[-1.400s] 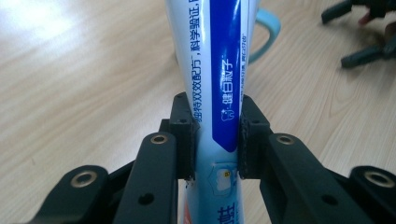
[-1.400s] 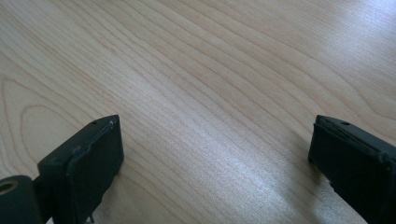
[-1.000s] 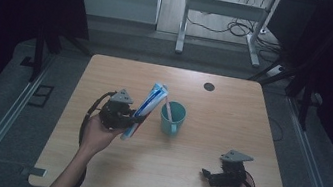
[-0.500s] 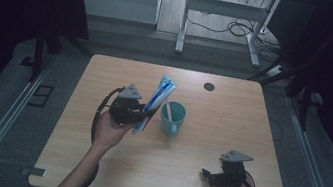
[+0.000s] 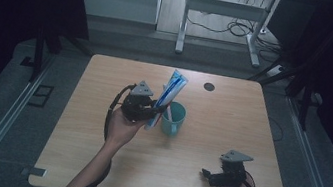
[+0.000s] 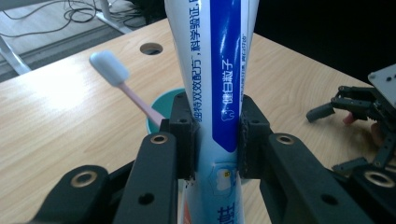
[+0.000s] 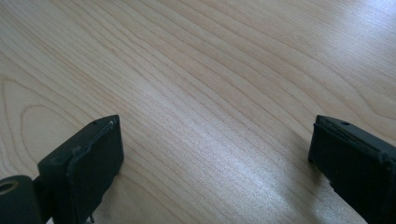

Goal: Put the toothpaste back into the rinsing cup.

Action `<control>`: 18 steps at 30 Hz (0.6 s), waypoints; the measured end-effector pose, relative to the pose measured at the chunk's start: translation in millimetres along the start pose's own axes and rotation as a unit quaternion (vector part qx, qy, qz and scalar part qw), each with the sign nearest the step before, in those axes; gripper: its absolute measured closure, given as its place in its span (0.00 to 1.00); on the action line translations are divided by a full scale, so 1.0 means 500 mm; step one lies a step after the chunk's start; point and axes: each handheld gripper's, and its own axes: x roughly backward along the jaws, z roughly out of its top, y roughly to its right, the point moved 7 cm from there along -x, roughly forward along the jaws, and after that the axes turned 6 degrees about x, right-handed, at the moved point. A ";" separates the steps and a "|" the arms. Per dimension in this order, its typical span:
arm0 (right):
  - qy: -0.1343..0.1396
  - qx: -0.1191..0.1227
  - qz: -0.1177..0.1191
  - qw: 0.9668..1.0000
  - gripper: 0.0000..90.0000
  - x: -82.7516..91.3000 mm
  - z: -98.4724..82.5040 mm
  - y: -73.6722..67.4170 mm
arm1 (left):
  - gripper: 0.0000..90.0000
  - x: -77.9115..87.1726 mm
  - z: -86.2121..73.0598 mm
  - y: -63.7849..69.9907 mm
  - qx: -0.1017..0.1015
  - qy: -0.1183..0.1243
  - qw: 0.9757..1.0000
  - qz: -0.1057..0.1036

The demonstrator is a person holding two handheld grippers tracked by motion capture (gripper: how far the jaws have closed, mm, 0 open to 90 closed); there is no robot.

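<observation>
Step in hand, by my read: getting the toothpaste tube (image 5: pixel 168 95) into the teal cup (image 5: pixel 173 118). Left tool (image 5: pixel 156 109) pinches the tube low on its body, pads pressed on both sides; tube stands near upright, tilted a bit, its top up over the far rim of the cup. In the left gripper view the tube (image 6: pixel 219 84) rises between the black jaws, w/ the cup (image 6: pixel 161 109) right behind and a pink toothbrush (image 6: pixel 122 84) leaning out of it, head up.

Right tool (image 5: pixel 216 176) rests on the desk (image 5: pixel 92 163) near the front right edge, well apart from the cup, spread wide w/ nothing between; the right gripper view gives bare wood between its jaws.

Next move prob. calls for bringing the tube's bottom end over the cup mouth, clear of the toothbrush, lowering, then letting go.

Hard to tell: tube's lower end is hidden behind the tool and hand in the high view, cut off at the bottom of the left gripper view, so can't say if it's above the rim or beside the cup wall. Cap not visible. Inside of the cup is blocked.
</observation>
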 end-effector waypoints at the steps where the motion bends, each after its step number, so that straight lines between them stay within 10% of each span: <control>1: 0.000 0.000 0.000 1.000 0.03 0.000 0.000 0.000 | 0.81 -0.002 0.003 0.000 0.000 0.002 1.000 0.000; 18: -0.001 0.000 0.000 1.000 0.03 0.000 0.000 0.000 | 0.81 -0.046 0.051 0.001 0.009 0.038 0.999 0.002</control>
